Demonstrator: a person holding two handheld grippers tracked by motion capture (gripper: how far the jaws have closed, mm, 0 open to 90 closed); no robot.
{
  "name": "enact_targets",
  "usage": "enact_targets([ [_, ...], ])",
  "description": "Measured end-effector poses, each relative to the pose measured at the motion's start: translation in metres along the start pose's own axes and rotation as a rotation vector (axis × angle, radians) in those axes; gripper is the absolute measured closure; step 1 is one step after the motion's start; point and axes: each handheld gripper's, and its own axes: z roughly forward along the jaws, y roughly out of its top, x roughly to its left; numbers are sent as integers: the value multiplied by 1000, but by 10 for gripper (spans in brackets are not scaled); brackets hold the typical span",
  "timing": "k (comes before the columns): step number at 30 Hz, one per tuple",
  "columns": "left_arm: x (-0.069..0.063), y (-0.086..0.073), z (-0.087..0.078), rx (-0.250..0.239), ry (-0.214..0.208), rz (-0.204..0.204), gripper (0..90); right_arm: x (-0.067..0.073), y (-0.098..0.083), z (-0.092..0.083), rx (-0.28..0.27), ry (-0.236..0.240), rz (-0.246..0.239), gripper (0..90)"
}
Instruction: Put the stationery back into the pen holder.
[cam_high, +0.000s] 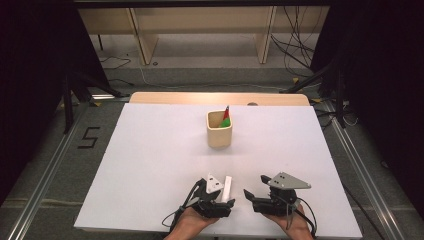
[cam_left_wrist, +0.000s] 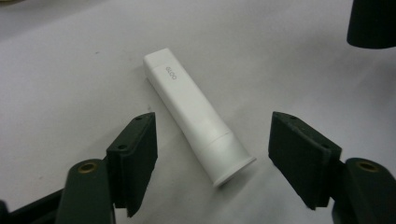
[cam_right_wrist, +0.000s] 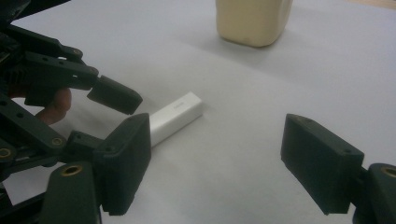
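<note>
White glue stick (cam_left_wrist: 196, 116) lies flat on the counter (cam_high: 150, 165) between the spread jaws of the left tongs (cam_left_wrist: 212, 158), untouched; right tongs (cam_right_wrist: 217, 163) gape open just beside.

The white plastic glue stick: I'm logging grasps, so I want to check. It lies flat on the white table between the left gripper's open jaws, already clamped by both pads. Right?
Not clamped. In the left gripper view the white plastic glue stick lies flat on the white table between the left gripper's open jaws, with a gap at each pad.
</note>
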Motion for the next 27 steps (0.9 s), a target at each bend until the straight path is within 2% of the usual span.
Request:
enact_targets([
  [8,-1,1,3,22,-9,-26,393,0,0,0,4,2,-4,253],
  [17,-3,-1,7,49,-1,-24,479,1,0,0,1,2,-11,254],
  [20,-4,-2,7,51,7,-20,506,1,0,0,0,-1,-12,254],
  [27,-3,-2,7,50,-1,-42,576,1,0,0,0,-3,-14,255],
])
